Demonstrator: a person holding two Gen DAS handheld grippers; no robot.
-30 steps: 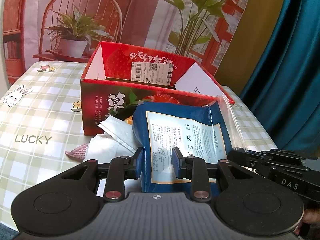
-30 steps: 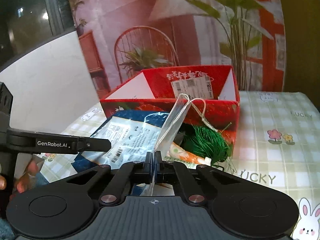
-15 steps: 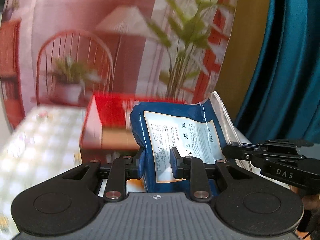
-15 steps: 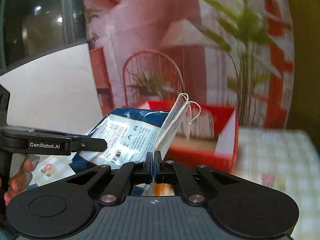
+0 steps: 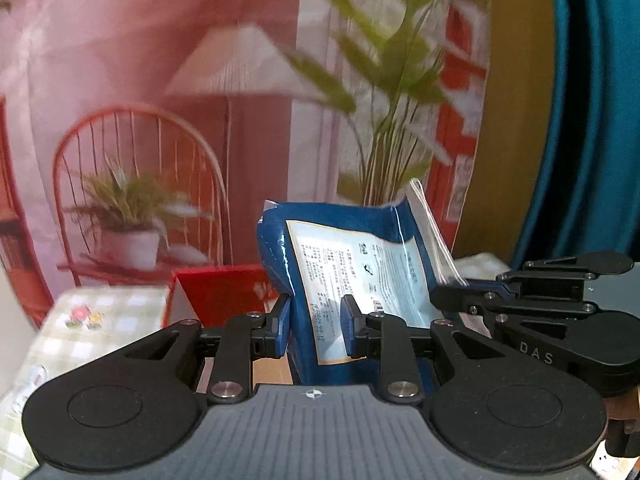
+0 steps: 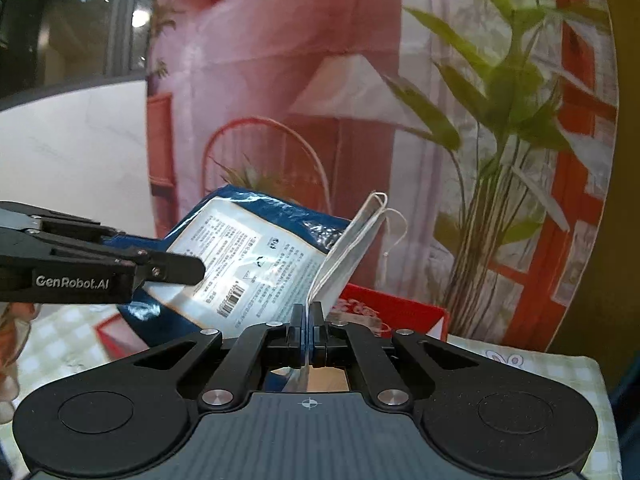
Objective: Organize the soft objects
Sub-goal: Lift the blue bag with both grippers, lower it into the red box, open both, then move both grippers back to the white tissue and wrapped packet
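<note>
My left gripper (image 5: 316,326) is shut on a blue soft pack (image 5: 352,264) with a white printed label, held upright in the air. The pack also shows in the right wrist view (image 6: 256,264), with the left gripper's fingers (image 6: 160,268) on its left side. My right gripper (image 6: 307,320) is shut on a clear plastic bag holding a white face mask (image 6: 348,248), raised beside the pack. The right gripper also shows in the left wrist view (image 5: 456,300). The red cardboard box (image 5: 220,292) sits below and behind both items, and also shows in the right wrist view (image 6: 400,312).
A checked tablecloth (image 5: 92,320) covers the table below. A printed backdrop (image 5: 200,120) with a chair, lamp and plants hangs behind the box. A teal curtain (image 5: 592,120) hangs at the right.
Both grippers have lifted their items up from the table. The box and the pile of soft things in front of it have dropped low in both views.
</note>
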